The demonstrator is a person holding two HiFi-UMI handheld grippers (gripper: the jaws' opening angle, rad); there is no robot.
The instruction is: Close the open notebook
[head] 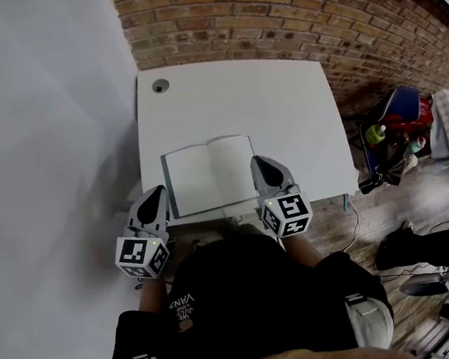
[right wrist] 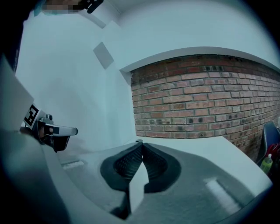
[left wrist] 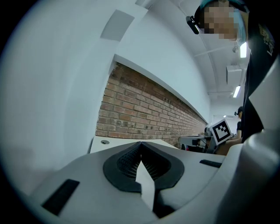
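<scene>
One container is being recorded: what appears to be an open blue and red bag (head: 402,110), standing on the wooden floor to the right of the table (head: 279,99). A green bottle (head: 375,133) is showing at its near edge; whether the bottle is standing inside the bag or just beside it cannot be told. The notebook (head: 211,175) is lying open and flat on the white table, both blank pages facing up, close to the table's near edge and well apart from the cable hole (head: 160,84) at the far left corner. The left gripper (head: 160,192) is being held just beside the notebook's left edge, near its lower corner, with its jaws pressed together and nothing between them — the same is being shown in the left gripper view (left wrist: 140,145). The right gripper (head: 258,163) is being held at the notebook's right edge, its tip overlapping the right page; contact cannot be confirmed. Its jaws are likewise pressed together on nothing (right wrist: 140,142). Both grippers are pointing toward the brick wall (head: 282,7) behind the table.
</scene>
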